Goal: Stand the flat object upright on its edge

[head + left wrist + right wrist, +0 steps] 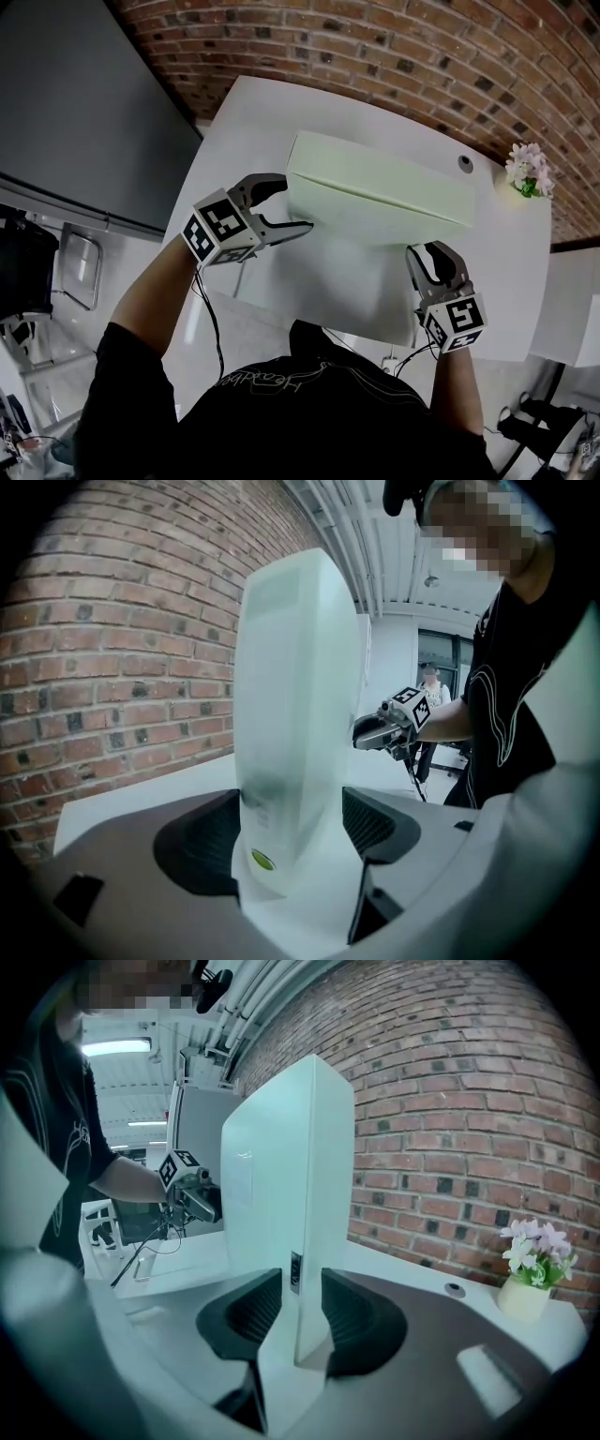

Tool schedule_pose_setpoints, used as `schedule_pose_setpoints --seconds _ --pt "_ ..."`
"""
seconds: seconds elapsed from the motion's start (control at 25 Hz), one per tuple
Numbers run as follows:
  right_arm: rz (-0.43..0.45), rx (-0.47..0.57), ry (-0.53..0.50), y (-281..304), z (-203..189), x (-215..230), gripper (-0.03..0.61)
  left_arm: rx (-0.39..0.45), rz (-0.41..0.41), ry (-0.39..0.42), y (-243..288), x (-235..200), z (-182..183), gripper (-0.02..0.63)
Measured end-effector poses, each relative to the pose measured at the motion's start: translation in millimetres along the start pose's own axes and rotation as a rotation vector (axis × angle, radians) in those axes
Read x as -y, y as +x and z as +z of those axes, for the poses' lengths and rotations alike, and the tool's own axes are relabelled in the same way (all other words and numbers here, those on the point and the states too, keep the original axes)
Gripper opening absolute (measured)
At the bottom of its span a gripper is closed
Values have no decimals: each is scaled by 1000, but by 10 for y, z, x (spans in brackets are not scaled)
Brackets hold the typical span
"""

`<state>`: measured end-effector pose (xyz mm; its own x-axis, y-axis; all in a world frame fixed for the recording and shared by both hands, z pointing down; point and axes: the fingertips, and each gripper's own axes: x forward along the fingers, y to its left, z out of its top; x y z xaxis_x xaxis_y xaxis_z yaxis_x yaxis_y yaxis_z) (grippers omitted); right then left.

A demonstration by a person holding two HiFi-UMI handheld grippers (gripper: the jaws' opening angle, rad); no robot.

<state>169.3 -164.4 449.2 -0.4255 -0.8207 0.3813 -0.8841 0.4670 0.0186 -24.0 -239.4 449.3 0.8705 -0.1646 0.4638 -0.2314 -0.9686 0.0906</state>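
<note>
A flat white box [375, 192] stands upright on its long edge across the white table [244, 122]. My left gripper [294, 202] is at the box's left end. In the left gripper view the box [295, 714] rises between the wide-set jaws of the left gripper [289, 827], and the pads do not visibly press on it. My right gripper [431, 251] is at the box's right end. In the right gripper view both dark pads of the right gripper [302, 1307] clamp the thin end of the box [281, 1194].
A small vase of pale flowers [527, 171] stands at the table's far right corner, with a round cable hole [464, 163] next to it. A brick wall [394, 47] runs behind the table. A grey cabinet [75, 112] stands to the left.
</note>
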Motion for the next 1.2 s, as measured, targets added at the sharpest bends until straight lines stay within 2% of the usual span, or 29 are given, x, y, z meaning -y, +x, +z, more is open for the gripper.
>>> schedule_pose_setpoints --seconds 0.64,1.0,1.2 --pt "28 -3 -24 64 33 -7 135 0 -72 7 58 -96 70 322" --pt "21 -8 -20 94 57 -4 135 5 -57 23 19 -100 43 319" --pt "-31 -24 -5 35 -11 72 135 22 -19 6 -22 -74 40 312"
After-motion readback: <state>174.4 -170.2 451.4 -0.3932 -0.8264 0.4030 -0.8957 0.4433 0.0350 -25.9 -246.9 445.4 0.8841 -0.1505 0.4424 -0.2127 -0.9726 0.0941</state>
